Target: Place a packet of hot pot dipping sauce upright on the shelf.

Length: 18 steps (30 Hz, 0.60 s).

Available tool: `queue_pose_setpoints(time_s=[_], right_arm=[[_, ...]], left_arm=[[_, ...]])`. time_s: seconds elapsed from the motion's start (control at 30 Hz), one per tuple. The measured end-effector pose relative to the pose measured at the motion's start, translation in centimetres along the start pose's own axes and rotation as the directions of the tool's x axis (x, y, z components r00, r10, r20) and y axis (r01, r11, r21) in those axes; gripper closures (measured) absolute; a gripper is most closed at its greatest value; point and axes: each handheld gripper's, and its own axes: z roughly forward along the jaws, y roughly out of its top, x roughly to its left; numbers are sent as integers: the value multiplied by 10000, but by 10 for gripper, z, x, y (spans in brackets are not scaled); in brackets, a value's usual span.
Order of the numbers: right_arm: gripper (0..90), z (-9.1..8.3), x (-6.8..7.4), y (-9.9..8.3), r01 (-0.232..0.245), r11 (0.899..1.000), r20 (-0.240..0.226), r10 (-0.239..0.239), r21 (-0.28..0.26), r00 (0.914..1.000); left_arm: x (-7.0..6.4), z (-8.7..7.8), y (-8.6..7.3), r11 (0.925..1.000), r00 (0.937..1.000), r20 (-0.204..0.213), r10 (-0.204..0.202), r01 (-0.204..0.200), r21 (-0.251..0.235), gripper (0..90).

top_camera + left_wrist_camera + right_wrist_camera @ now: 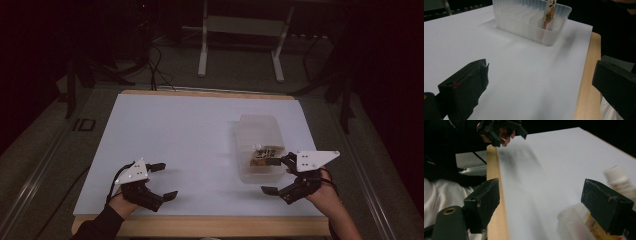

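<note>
A translucent plastic bin [260,131] [531,25] stands right of centre on the white sheet. At its near end, a small item [262,155] [549,12] with a white top and an orange-and-black label stands upright. My right gripper [272,175] [544,202] is open at the bin's near right corner. One jaw reaches over the rim beside the item [620,181], and the other hovers over the sheet. My left gripper [165,181] [541,85] is open near the front left of the sheet, with nothing between its jaws.
The white sheet [190,140] covers a wooden table whose front edge [215,225] runs just behind both hands. The bin has ribbed dividers inside. A metal stand [240,45] and cables lie on the dark floor beyond the table.
</note>
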Motion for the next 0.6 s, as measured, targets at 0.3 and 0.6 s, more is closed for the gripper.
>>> queue_pose_setpoints(time_s=[0.3, 0.6], right_arm=[[155, 9, 7, -21, -247, 9994, 12, 246, 255, 9997], [155, 16, 10, -37, -465, 9984, 163, 460, 327, 9988]], left_arm=[[-1, -1, 0, 10000, 10000, -2, 72, -72, -8, 7], [-2, 0, 0, 9998, 9998, 12, 212, -212, 47, 7]])
